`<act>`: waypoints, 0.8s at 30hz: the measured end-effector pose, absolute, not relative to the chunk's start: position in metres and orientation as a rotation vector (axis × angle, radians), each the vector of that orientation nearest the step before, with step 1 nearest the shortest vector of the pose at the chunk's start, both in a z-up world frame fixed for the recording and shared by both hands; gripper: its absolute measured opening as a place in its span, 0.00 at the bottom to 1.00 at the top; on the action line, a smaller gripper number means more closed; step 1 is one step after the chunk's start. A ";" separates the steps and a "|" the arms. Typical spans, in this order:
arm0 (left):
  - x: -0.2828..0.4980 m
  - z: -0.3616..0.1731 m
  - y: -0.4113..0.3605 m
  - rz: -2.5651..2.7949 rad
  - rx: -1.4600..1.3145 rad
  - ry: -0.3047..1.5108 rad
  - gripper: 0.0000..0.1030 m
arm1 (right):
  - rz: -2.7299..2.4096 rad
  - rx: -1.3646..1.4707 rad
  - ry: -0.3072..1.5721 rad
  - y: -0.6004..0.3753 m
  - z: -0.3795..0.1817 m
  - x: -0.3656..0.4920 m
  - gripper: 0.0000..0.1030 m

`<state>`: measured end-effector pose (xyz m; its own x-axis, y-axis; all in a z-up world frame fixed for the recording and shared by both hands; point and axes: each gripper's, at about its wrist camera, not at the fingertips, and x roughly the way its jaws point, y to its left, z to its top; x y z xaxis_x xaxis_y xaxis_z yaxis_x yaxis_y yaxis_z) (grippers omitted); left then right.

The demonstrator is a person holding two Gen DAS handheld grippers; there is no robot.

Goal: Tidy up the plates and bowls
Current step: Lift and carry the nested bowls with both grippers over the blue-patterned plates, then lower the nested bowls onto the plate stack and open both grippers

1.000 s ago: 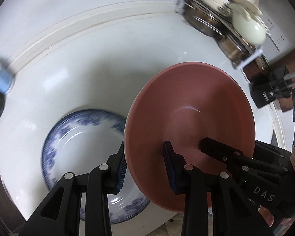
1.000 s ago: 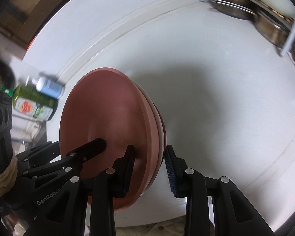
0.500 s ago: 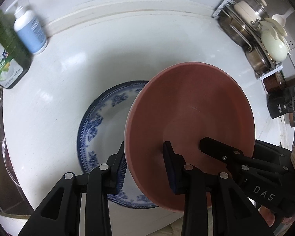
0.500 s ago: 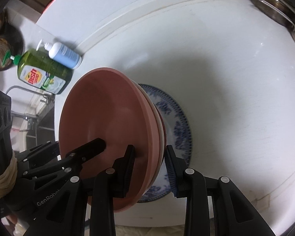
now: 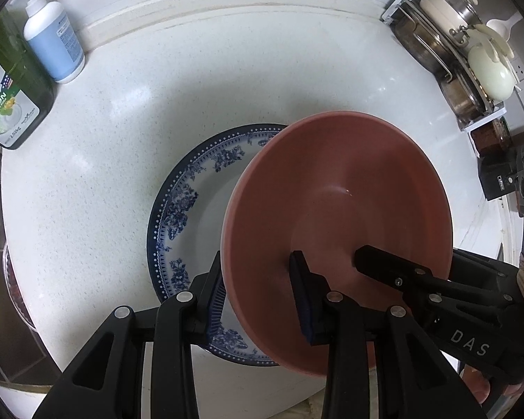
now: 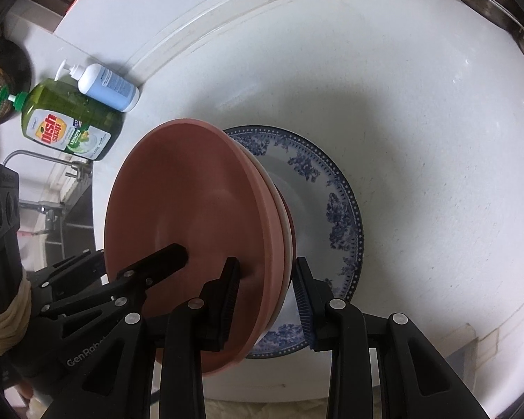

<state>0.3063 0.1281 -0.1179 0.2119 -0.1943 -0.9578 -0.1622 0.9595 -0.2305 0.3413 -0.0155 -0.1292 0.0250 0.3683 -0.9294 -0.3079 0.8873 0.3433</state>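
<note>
Both grippers are carrying one nested stack of pink bowls (image 6: 199, 230) over the white worktop (image 5: 129, 181), directly above a blue-patterned plate (image 5: 192, 202) that is lying flat near the worktop's front edge.

Left gripper (image 5: 258, 293): its jaws are clamping the near rim of the stack, one pad outside the wall and one inside the top bowl. Right gripper (image 6: 265, 293): its jaws are straddling the opposite rim in the same fashion, the inner pad pressing the bowl's inside; the right wrist view is showing at least three nested rims, pink and paler, between the pads. Whether the outer pad is in firm contact there cannot be fully confirmed, though the stack is evidently being borne from both sides.

Step in hand, as judged: placing the bowl stack onto the plate, so that bowls and plate are forming a single pile. The stack is appearing tilted and not yet seated; its base is hidden, so contact with the plate cannot be told.

Next move, as judged: levelling the stack, centring it over the plate's well, lowering evenly with both hands, then releasing both sets of jaws together.

Nearby: a green dish soap bottle (image 6: 70, 125) and a white pump bottle (image 6: 108, 87) are standing well apart at the back left; a pot rack (image 5: 447, 56) is sitting at the back right.
</note>
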 end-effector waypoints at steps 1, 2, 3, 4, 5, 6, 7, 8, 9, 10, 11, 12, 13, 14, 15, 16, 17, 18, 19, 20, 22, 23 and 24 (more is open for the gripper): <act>0.307 -0.118 0.128 -0.024 -0.311 1.363 0.34 | 0.522 0.049 1.453 -0.017 -0.129 0.341 0.32; 0.308 -0.119 0.129 -0.025 -0.316 1.364 0.34 | 0.523 0.044 1.450 -0.017 -0.129 0.341 0.32; 0.308 -0.119 0.130 -0.031 -0.321 1.365 0.34 | 0.524 0.038 1.445 -0.017 -0.129 0.340 0.33; 0.308 -0.120 0.130 -0.035 -0.323 1.363 0.34 | 0.523 0.037 1.441 -0.016 -0.129 0.341 0.33; 0.307 -0.121 0.131 -0.040 -0.326 1.361 0.34 | 0.523 0.034 1.435 -0.015 -0.129 0.340 0.33; 0.308 -0.121 0.132 -0.042 -0.328 1.361 0.34 | 0.525 0.028 1.427 -0.016 -0.128 0.340 0.33; 0.307 -0.122 0.133 -0.046 -0.326 1.360 0.34 | 0.526 0.028 1.422 -0.014 -0.129 0.340 0.33; 0.307 -0.122 0.133 -0.046 -0.314 1.359 0.34 | 0.528 0.026 1.415 -0.014 -0.129 0.339 0.33; 0.307 -0.121 0.133 -0.042 -0.296 1.350 0.35 | 0.531 0.022 1.409 -0.013 -0.128 0.338 0.33; 0.308 -0.120 0.133 -0.041 -0.287 1.343 0.37 | 0.533 0.022 1.396 -0.013 -0.126 0.337 0.33; 0.307 -0.119 0.133 -0.043 -0.280 1.333 0.38 | 0.534 0.020 1.383 -0.015 -0.125 0.336 0.34; 0.307 -0.117 0.133 -0.045 -0.272 1.322 0.42 | 0.530 0.017 1.367 -0.016 -0.123 0.336 0.39; 0.306 -0.115 0.134 -0.042 -0.262 1.307 0.45 | 0.527 0.022 1.359 -0.018 -0.121 0.335 0.43; 0.305 -0.112 0.134 -0.038 -0.251 1.294 0.46 | 0.520 0.032 1.345 -0.018 -0.119 0.335 0.47; 0.305 -0.111 0.134 -0.036 -0.243 1.287 0.46 | 0.518 0.037 1.338 -0.019 -0.117 0.334 0.48; 0.305 -0.109 0.135 -0.034 -0.237 1.280 0.47 | 0.516 0.041 1.331 -0.019 -0.115 0.333 0.48; 0.304 -0.108 0.135 -0.033 -0.233 1.272 0.47 | 0.514 0.042 1.321 -0.019 -0.113 0.332 0.50; 0.303 -0.106 0.136 -0.031 -0.224 1.262 0.49 | 0.511 0.044 1.310 -0.020 -0.111 0.331 0.52; 0.302 -0.104 0.136 -0.028 -0.215 1.252 0.51 | 0.508 0.044 1.302 -0.019 -0.109 0.330 0.53; 0.301 -0.102 0.136 -0.025 -0.206 1.240 0.51 | 0.504 0.042 1.289 -0.020 -0.106 0.328 0.54; 0.298 -0.097 0.137 -0.015 -0.197 1.216 0.53 | 0.502 0.040 1.267 -0.021 -0.101 0.325 0.55; 0.295 -0.094 0.138 -0.009 -0.193 1.202 0.54 | 0.498 0.039 1.247 -0.023 -0.097 0.322 0.55; 0.292 -0.089 0.138 0.002 -0.188 1.176 0.56 | 0.494 0.033 1.222 -0.025 -0.091 0.318 0.56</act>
